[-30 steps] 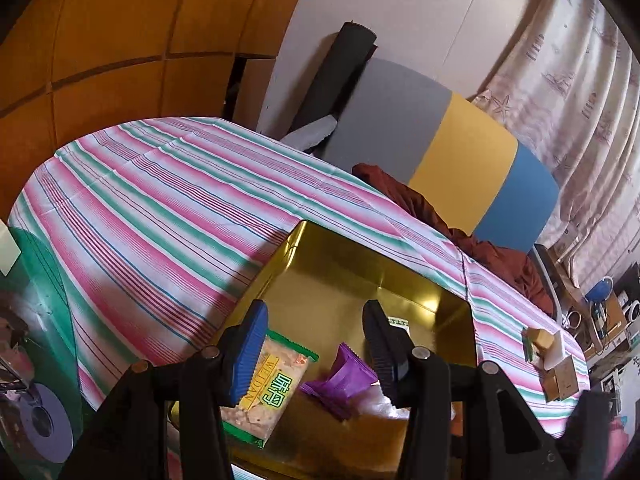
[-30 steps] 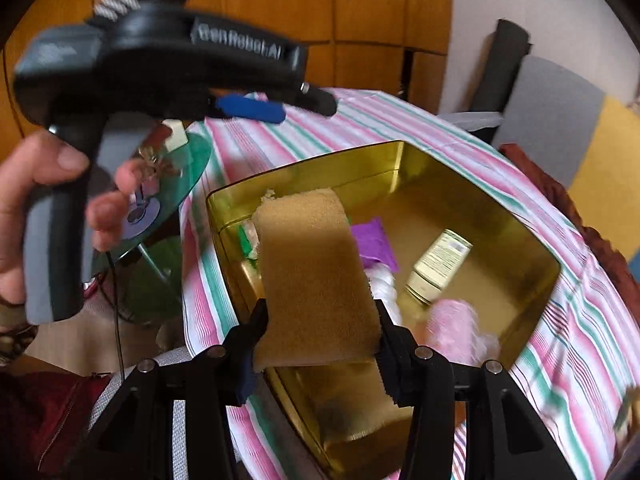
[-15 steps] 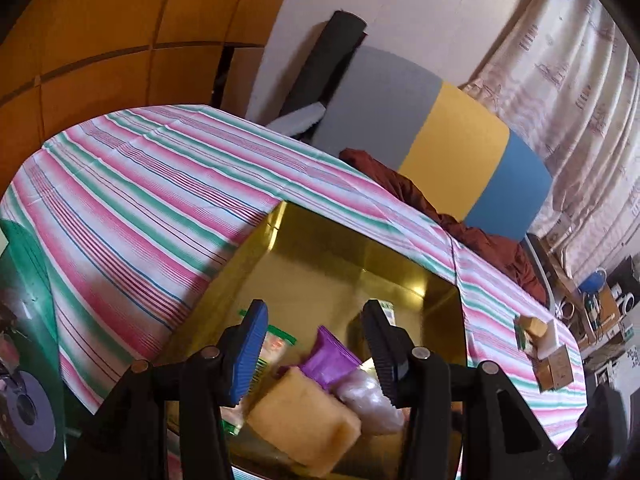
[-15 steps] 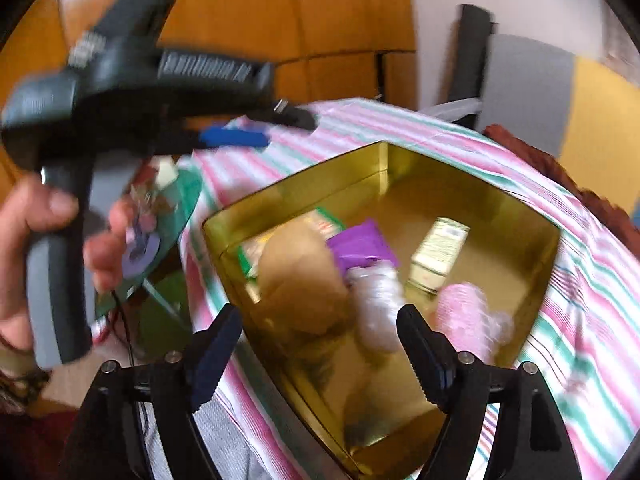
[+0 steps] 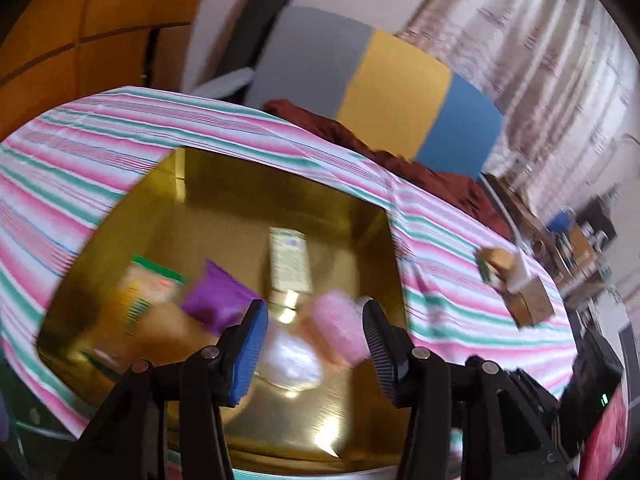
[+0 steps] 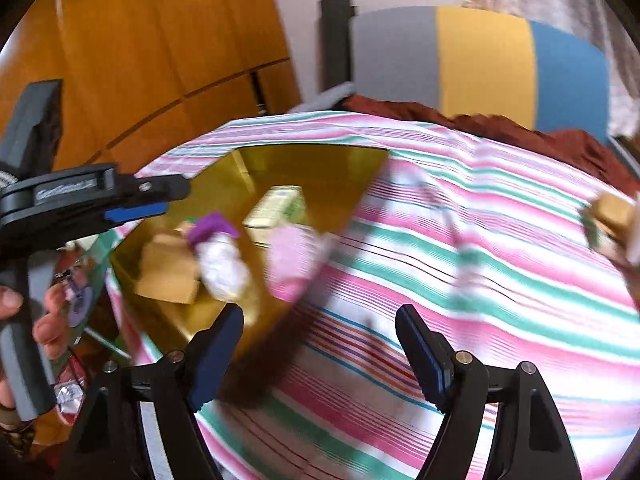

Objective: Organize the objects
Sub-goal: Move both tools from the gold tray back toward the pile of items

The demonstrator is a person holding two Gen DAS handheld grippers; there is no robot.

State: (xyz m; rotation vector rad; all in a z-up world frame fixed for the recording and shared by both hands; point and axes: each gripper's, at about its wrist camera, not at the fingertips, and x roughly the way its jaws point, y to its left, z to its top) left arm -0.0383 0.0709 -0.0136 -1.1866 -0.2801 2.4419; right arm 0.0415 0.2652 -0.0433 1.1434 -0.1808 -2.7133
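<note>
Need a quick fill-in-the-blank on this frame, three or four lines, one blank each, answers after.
1. The purple packet lies inside the ____ metal tin.
2. The tin stands on a ____ tablecloth.
3. The right claw holds ____ between its pads.
4. The small brown cardboard box sits ____ the tin, on the cloth.

Missing words: gold; striped; nothing; outside

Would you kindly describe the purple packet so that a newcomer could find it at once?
On the striped tablecloth sits a gold tin. The purple packet lies inside it, between a green-edged snack pack and a pale green box; nothing else there is purple.
</note>
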